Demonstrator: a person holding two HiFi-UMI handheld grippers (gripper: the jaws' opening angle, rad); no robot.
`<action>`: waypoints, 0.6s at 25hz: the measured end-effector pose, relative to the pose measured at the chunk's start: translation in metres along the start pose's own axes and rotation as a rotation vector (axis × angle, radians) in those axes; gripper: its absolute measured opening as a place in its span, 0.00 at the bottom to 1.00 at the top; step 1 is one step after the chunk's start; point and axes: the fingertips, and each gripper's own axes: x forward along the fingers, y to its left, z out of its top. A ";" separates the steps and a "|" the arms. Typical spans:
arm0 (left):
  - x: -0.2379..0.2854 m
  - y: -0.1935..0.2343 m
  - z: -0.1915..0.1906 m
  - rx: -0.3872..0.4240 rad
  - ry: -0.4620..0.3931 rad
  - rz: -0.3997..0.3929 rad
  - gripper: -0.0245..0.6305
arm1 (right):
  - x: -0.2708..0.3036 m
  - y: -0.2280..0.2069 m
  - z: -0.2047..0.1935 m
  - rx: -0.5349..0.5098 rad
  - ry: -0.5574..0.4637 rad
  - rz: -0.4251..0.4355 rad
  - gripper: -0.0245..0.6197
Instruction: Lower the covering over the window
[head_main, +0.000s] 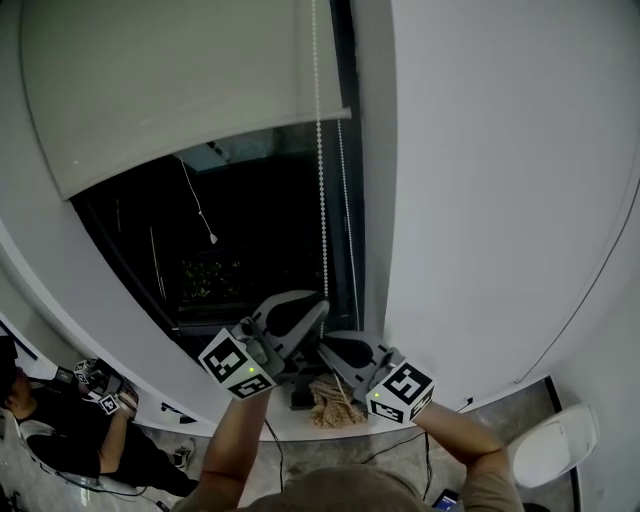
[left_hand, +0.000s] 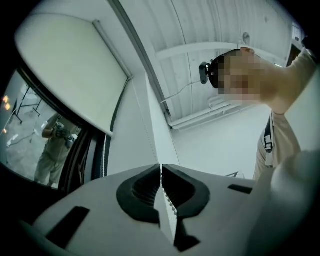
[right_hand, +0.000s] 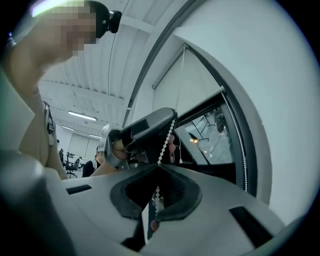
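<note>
A pale roller blind (head_main: 170, 80) covers the upper part of the dark window (head_main: 250, 240), its bottom bar slanting across the glass. A white bead chain (head_main: 320, 150) hangs down along the right frame. My left gripper (head_main: 320, 305) is shut on the chain, and my right gripper (head_main: 325, 345) is shut on it just below. In the left gripper view the chain (left_hand: 145, 125) runs up from the closed left gripper (left_hand: 160, 167) toward the blind (left_hand: 65, 75). In the right gripper view the chain (right_hand: 166, 140) rises from the closed right gripper (right_hand: 159, 167) to the left gripper (right_hand: 150, 125) above.
A thin pull cord with a small weight (head_main: 205, 225) hangs in front of the glass. A bundle of rope (head_main: 335, 400) lies on the sill below the grippers. A white wall (head_main: 500, 200) fills the right. Another person (head_main: 60, 420) is at the lower left.
</note>
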 end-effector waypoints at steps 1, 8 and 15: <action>-0.002 0.002 0.000 -0.022 -0.005 0.010 0.08 | -0.004 0.002 0.001 -0.009 -0.001 -0.004 0.05; -0.014 -0.006 -0.015 0.003 0.011 0.063 0.07 | -0.045 -0.006 0.053 -0.172 -0.101 -0.104 0.28; -0.022 -0.043 -0.098 -0.161 0.104 0.009 0.07 | -0.016 -0.038 0.102 -0.119 -0.175 -0.091 0.24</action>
